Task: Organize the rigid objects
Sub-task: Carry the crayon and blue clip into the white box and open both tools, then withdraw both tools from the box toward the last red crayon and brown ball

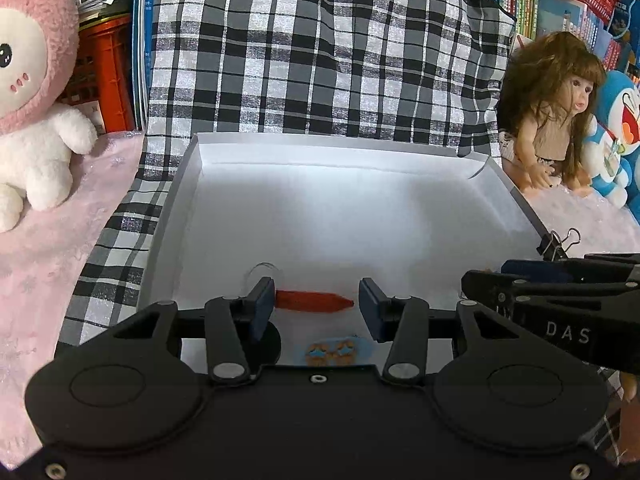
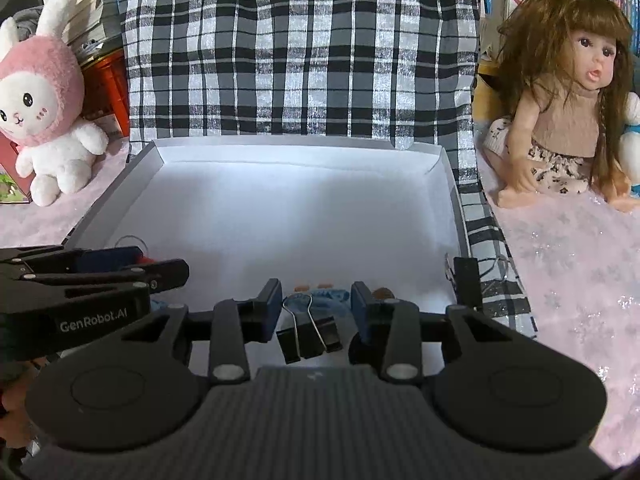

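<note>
Left gripper (image 1: 316, 306) jaws part-open, unclamped; red clip (image 1: 314, 301) lies crosswise between them, inside white box (image 1: 320, 168).

Right gripper (image 2: 316, 308) jaws likewise apart; black binder clip (image 2: 308, 334) lies between, handles pointing forward, free.

Two handheld grippers are pointing steeply downward, side by side. The left gripper (image 1: 316, 304) and the right gripper (image 2: 316, 300) are both holding their jaws apart, gripping nothing.
</note>
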A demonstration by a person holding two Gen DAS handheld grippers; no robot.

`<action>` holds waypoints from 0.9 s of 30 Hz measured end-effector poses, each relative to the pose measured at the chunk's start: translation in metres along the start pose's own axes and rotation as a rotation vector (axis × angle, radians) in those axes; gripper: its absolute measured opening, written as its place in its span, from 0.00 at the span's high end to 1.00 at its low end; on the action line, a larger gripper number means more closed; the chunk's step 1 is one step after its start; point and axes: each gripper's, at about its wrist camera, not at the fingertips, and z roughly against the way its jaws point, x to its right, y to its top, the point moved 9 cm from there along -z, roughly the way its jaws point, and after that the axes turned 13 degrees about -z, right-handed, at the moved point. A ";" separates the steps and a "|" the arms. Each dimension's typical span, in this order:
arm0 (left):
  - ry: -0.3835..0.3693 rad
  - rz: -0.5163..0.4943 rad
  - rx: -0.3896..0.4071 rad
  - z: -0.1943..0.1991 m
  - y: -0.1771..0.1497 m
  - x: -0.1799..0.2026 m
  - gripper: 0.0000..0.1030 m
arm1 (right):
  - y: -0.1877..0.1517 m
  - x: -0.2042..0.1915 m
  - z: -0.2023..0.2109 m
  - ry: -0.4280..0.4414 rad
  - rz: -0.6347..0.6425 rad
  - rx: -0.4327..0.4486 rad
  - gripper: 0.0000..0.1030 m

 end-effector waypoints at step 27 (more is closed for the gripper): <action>0.061 -0.075 0.173 0.123 -0.021 0.006 0.32 | -0.018 0.002 0.104 0.090 0.052 0.205 0.15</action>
